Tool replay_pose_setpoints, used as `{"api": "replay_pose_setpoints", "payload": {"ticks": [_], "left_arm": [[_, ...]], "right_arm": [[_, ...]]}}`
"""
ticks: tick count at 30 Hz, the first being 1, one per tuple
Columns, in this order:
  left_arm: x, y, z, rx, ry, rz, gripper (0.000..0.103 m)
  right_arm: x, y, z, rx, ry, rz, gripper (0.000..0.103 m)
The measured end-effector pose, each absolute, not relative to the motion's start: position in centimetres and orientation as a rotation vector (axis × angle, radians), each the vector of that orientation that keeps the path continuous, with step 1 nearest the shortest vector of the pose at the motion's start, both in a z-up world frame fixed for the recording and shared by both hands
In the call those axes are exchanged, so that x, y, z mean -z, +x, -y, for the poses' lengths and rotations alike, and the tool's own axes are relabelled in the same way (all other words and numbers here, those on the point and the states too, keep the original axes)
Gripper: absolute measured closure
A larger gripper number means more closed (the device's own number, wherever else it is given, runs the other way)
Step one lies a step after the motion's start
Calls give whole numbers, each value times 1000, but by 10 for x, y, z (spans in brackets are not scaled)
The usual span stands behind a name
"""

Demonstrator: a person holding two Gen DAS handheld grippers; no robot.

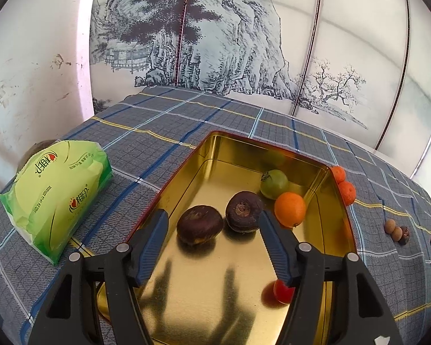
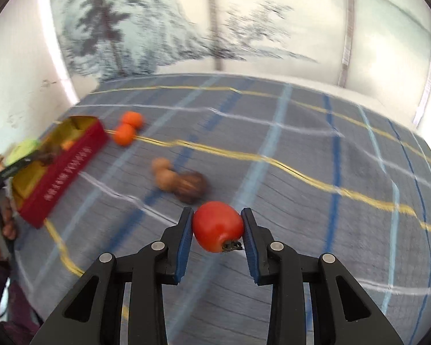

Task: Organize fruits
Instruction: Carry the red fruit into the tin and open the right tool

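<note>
My left gripper (image 1: 212, 215) hangs open over a gold tin (image 1: 238, 152) with red outer walls, its pads touching nothing. In the tin lie two dark brown fruits (image 1: 199, 224) (image 1: 243, 211), a green fruit (image 1: 274, 184), an orange (image 1: 290, 209) and a small red fruit (image 1: 281, 291). In the blurred right wrist view, my right gripper (image 2: 217, 212) is shut on a red tomato-like fruit (image 2: 217, 225) above the checked cloth. The tin (image 2: 63, 166) is far left there.
Two small oranges (image 1: 346, 191) (image 2: 125, 133) lie on the cloth against the tin's right wall. Tan round fruits (image 2: 163, 172) and a dark one (image 2: 192, 189) sit further right. A green tissue pack (image 1: 57, 195) stands left of the tin. A painted wall stands behind the table.
</note>
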State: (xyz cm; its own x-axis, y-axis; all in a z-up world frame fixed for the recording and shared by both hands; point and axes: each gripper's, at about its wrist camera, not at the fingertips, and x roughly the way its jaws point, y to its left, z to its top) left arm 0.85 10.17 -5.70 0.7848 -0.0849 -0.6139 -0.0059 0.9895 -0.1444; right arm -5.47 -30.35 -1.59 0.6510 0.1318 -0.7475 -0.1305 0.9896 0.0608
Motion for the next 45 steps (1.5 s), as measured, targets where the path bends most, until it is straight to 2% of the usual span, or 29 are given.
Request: {"api": "replay_pose_setpoints", "payload": {"ticks": [16,30,34,39,45], "left_arm": [[53,8,-106,29,-171,-646,36],[52,3,-108,38,-189,-626,33],[52,3,-108,41,-194,-625,33],[52,3,-108,42,-196,-624,32],[51,4,-106,34,-183,-623,31]], "right_arm": [[-8,4,134,-507,-73,-832,68],[6,53,49,-632,-118,-899,68],[4,61,52,-617,-137,-899,68],[-9,21,117,-595,-98,-865,67],[29,-40,171,-475,-178,-939,67]]}}
